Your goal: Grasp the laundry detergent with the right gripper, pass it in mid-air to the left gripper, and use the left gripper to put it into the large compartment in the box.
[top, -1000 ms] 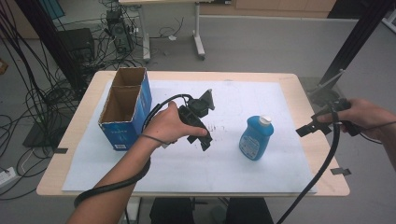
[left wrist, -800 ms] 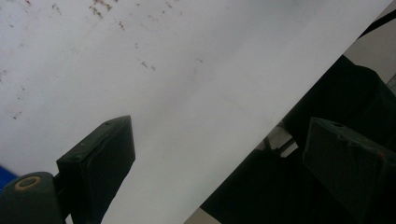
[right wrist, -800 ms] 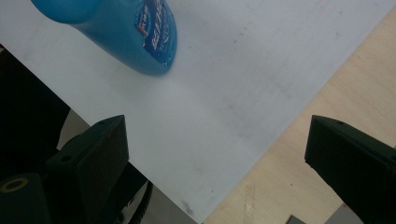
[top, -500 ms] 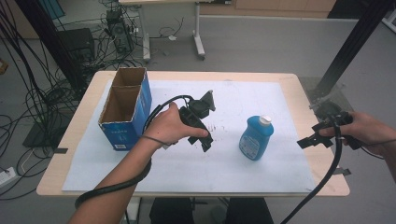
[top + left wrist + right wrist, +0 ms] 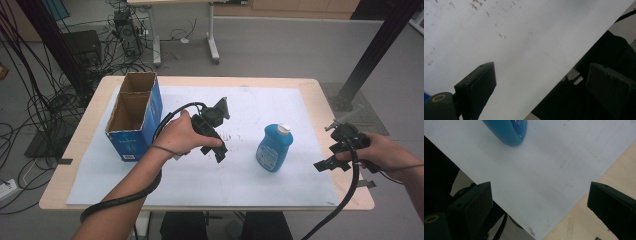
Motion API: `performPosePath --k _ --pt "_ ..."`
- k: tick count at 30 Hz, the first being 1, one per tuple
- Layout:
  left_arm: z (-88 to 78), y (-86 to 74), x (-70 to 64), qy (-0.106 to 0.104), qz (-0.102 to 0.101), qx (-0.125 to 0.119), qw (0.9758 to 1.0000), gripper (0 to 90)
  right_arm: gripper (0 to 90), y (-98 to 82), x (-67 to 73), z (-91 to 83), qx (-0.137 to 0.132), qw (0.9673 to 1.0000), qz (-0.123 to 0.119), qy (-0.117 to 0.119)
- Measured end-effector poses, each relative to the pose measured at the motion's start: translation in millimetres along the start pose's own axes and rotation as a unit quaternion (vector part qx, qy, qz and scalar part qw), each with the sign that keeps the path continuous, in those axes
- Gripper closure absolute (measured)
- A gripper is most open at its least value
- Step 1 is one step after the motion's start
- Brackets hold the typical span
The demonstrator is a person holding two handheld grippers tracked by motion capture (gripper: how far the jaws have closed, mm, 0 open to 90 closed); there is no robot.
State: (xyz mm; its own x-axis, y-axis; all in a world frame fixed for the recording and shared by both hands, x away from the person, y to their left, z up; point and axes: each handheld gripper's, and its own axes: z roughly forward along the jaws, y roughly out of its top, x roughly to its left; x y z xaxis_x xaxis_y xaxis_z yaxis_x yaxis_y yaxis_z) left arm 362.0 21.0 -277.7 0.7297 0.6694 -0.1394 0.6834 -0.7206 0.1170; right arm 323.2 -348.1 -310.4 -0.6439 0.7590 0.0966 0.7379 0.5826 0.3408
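Note:
A blue bottle [image 5: 271, 149] with a white cap lies on the white sheet [image 5: 240, 180], right of the table's middle. A person's left hand holds my left gripper [image 5: 218, 151] over the sheet's centre, left of the bottle. Its jaws stand open over bare paper [image 5: 529, 37] with nothing between them. My right gripper [image 5: 324, 165] hangs near the table's right edge, a little right of the bottle, held by the right hand. Its jaws are open and empty [image 5: 541, 184], and the bottle's blue base [image 5: 510, 131] lies ahead of them.
An open blue cardboard box [image 5: 131, 116] with two compartments stands at the table's left. The bare wooden tabletop [image 5: 325, 105] frames the sheet. Cables trail from both grippers over the near edge. Beyond the table are the floor, cables and a desk's legs.
The right hand with its gripper has come down and toward the near edge, now low beside the sheet's right border. The left hand, bottle and box have stayed put.

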Motion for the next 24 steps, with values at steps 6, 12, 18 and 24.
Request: performPosePath --k 6,12,18,24 --pt "1.8 -1.0 0.0 -0.001 0.000 0.001 1.0000 9.3 5.9 -7.6 5.3 17.6 0.005 1.0000 -0.002 0.008" --pt "3.9 -1.5 0.2 -0.002 -0.001 0.001 1.0000 9.3 5.9 -12.8 9.7 30.8 0.007 0.9999 -0.003 0.011" --pt "3.3 -0.9 0.3 -0.002 0.000 0.001 1.0000 9.3 6.0 -14.5 16.4 37.3 0.004 0.9999 -0.008 0.010" --pt "2.7 0.1 -0.6 -0.002 0.002 0.000 1.0000 9.3 5.9 -17.4 24.0 48.1 0.000 0.9999 -0.014 0.006"
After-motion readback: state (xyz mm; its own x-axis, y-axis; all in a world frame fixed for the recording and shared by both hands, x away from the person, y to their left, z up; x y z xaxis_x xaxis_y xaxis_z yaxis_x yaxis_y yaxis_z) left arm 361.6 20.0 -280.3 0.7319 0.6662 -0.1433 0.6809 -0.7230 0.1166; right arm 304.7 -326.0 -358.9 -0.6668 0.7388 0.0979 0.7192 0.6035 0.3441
